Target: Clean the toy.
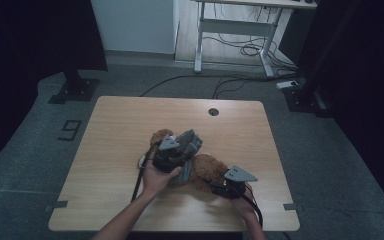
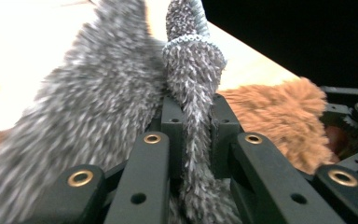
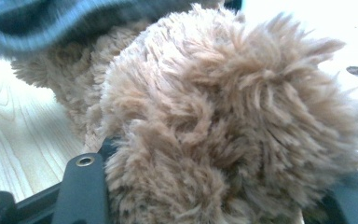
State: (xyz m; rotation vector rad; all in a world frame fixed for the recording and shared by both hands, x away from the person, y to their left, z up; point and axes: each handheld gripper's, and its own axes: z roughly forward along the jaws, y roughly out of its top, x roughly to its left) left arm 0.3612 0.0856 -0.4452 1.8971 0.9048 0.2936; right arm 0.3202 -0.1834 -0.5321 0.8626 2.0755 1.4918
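Note:
A brown plush toy (image 1: 207,167) lies near the middle of the wooden table (image 1: 120,130). A grey fuzzy garment (image 1: 192,142) is partly on it. My left gripper (image 1: 180,150) is shut on a fold of that grey garment (image 2: 193,93), and the fold stands up between the jaws of the left gripper (image 2: 195,116). My right gripper (image 1: 217,186) comes in from the toy's right side. In the right gripper view, the right gripper (image 3: 228,168) is shut on the brown plush toy (image 3: 223,116), whose fur bulges between the jaws. The grey garment (image 3: 51,23) crosses the top left of that view.
A round cable hole (image 1: 213,111) sits near the table's far edge. Beyond the table stand a white desk frame (image 1: 235,30) with cables on the floor and a black stand base (image 1: 75,90). A mark (image 1: 70,130) is taped on the floor at left.

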